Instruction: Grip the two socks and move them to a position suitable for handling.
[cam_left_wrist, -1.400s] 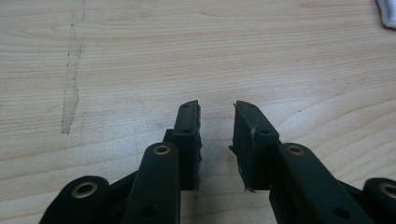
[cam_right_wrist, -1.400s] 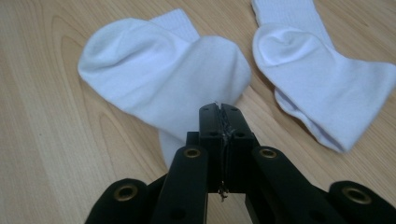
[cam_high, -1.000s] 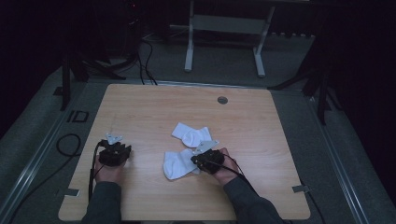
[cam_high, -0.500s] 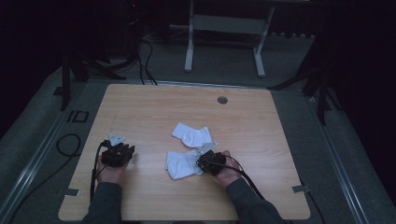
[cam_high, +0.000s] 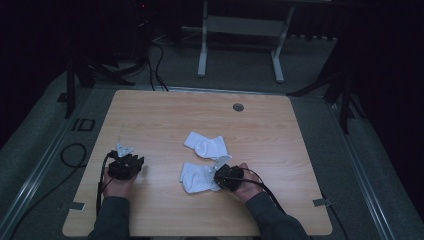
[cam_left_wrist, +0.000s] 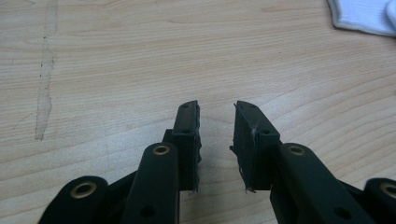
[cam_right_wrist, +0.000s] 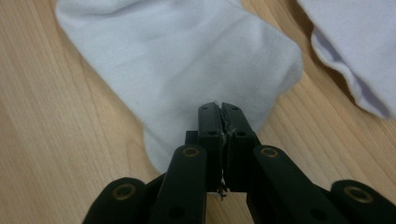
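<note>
The right gripper (cam_right_wrist: 221, 109) was pinched tight on the near edge of a white sock (cam_right_wrist: 187, 60) that lay flat on the wooden table (cam_high: 150, 115), near its middle and toward the near side. A second white sock (cam_high: 206, 146) lay just beyond it, farther off. Well to the left, the left gripper (cam_left_wrist: 216, 112) held its jaws narrowly apart over bare wood, gripping nothing

A white sock (cam_high: 196, 177) is lying flat on the tabletop (cam_high: 160, 120), its edge pinched between the right tongs (cam_right_wrist: 221, 108). A second white sock (cam_high: 206, 146) is lying crumpled just beyond it, apart.
</note>
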